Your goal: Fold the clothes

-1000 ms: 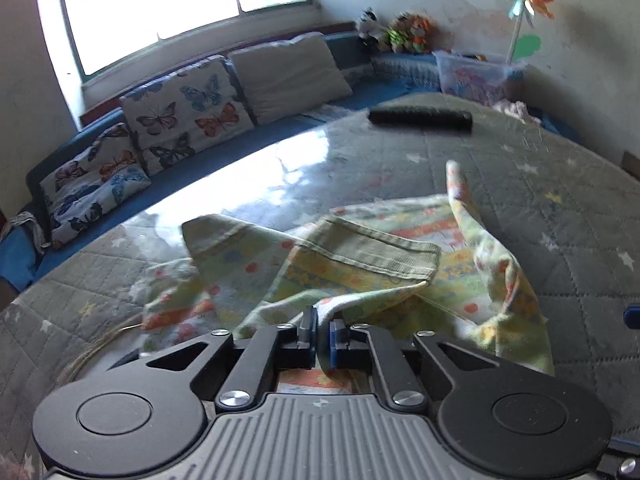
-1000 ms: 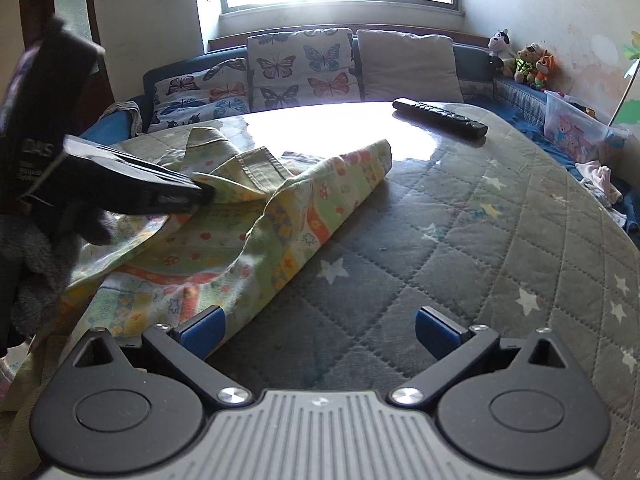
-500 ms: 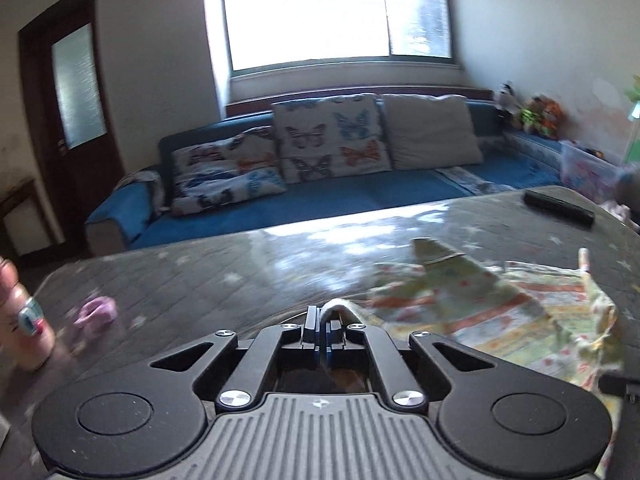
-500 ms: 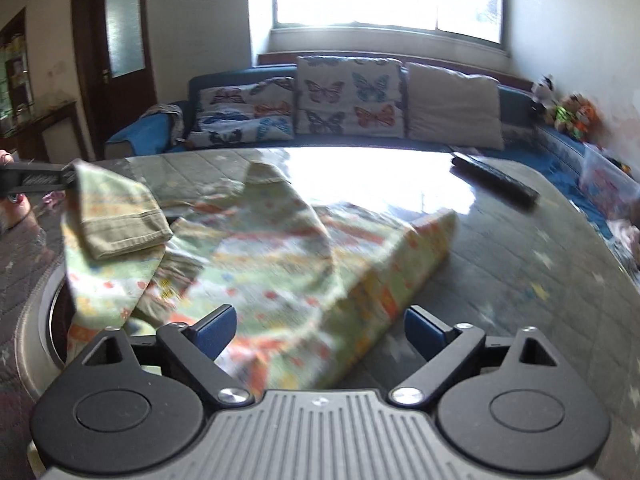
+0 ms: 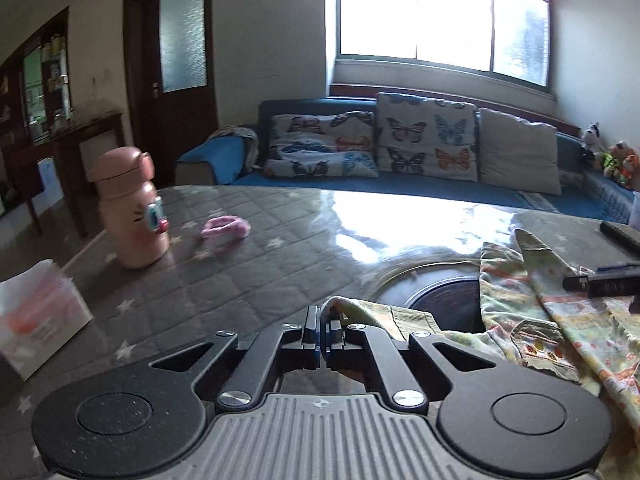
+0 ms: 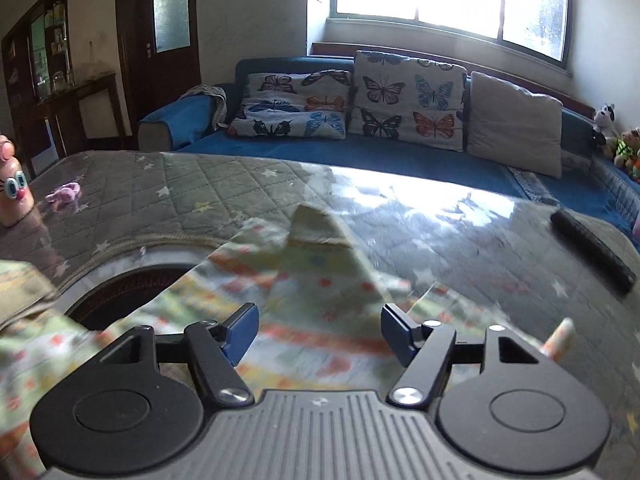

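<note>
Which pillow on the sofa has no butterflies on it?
The plain beige pillow at the right end of the blue sofa. The two pillows left of it, the tall one and the low one, are both covered in colourful butterflies.

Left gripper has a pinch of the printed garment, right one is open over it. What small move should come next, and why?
Probably lower the open right gripper and close it on the printed garment beneath it. The left gripper is shut on one edge only, and the cloth lies rumpled, so a second hold seems needed to spread it.
</note>
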`<state>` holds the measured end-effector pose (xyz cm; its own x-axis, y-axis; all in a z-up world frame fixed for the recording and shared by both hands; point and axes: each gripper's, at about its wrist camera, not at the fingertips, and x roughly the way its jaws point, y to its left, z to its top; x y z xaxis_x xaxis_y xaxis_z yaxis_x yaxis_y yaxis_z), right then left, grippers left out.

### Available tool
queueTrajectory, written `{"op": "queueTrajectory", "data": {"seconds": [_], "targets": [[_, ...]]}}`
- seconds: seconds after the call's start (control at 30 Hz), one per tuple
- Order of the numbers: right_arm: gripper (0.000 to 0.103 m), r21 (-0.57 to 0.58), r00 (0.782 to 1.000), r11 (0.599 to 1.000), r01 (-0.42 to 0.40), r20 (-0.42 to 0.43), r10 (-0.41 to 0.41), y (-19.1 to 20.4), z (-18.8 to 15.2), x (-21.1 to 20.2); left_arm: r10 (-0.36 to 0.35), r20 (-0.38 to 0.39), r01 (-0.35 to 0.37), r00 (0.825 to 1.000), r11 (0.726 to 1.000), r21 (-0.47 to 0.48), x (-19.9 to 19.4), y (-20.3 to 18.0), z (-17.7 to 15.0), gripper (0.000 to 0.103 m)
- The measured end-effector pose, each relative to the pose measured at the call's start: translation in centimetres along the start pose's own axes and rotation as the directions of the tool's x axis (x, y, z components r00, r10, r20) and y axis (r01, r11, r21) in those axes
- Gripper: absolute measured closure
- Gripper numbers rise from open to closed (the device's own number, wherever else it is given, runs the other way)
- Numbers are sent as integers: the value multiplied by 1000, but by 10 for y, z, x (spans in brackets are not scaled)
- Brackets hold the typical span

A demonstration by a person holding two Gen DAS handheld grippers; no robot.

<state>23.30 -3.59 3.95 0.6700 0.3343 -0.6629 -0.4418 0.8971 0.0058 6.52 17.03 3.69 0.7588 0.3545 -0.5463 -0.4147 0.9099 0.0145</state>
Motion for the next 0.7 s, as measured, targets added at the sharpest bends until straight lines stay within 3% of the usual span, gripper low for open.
{"op": "queueTrajectory", "data": {"seconds": [0.2,0.33,0.43,0.7], "targets": [[36,-44,999,999,-27,-19,26,17,25,45,41,-35,-41,999,999,-5,-13,11,-15,101],[39,-96,999,994,-53,-11,53,46,28,54,48,-62,-49,997,999,-19,-22,16,-26,101],[39,-123,1000,992,-31,-9,30,60,32,66,56,-74,-59,996,998,-36,-29,23,-30,101],[41,-125,998,991,-48,-49,42,73,31,85,64,-103,-69,993,996,-47,-35,32,-38,100]]}}
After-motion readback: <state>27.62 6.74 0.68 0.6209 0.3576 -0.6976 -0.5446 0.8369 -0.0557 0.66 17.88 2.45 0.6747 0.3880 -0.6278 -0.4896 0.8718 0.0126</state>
